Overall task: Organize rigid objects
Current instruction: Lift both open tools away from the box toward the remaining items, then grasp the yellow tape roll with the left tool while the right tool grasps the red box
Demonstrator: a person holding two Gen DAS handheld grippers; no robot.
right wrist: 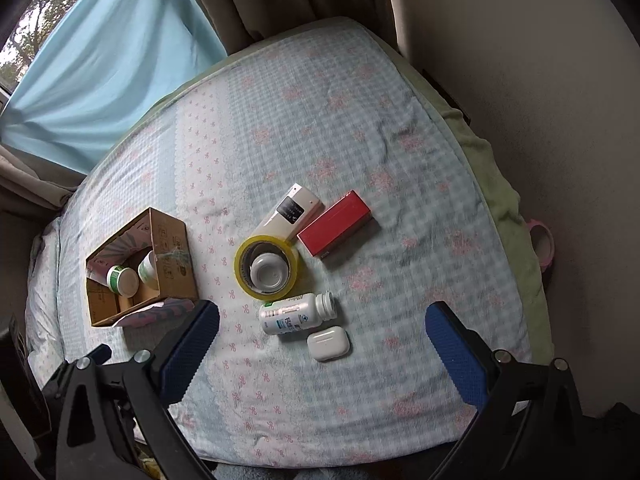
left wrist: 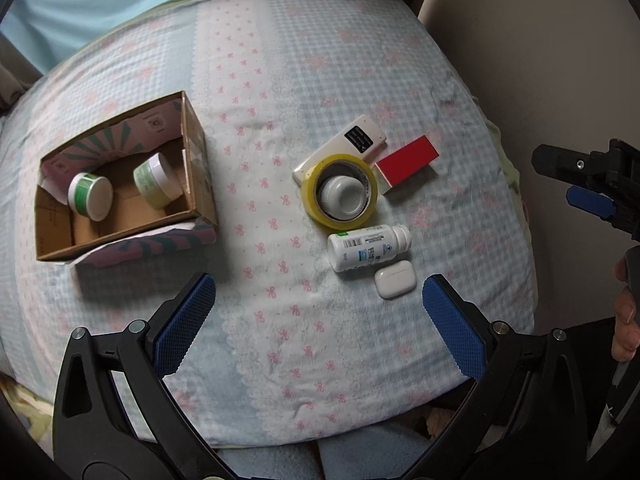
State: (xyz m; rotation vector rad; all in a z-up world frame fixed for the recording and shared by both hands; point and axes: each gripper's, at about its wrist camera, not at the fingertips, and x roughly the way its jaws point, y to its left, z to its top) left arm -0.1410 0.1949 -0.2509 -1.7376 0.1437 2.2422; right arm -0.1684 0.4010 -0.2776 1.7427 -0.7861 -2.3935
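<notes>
Both pairs of tongs, nearest the lens, hover empty above the near part of a bed: the left tongs (left wrist: 319, 322) and the right tongs (right wrist: 322, 350) each stand with blue-padded jaws spread wide, pinching nothing. A hand (left wrist: 625, 322) shows at the right edge of the left wrist view. The bed (right wrist: 360, 128) carries a light blue checked sheet with pink bows. At its left stands an open cardboard box (left wrist: 192, 160) holding two green-labelled jars (left wrist: 90, 196) lying on their sides, apart from each other. Well to the right of the box lies a cluster of loose objects. A white remote control (right wrist: 294, 210) lies at the far side, with a red rectangular box (right wrist: 336, 230) just beside it on the right. A yellow tape roll (right wrist: 242, 266) overlaps the remote's near end and rings a small white cap-like object (right wrist: 269, 272). A white pill bottle (right wrist: 294, 316) lies on its side just in front of the roll. A white earbud case (right wrist: 328, 343) rests against the bottle's near side.
</notes>
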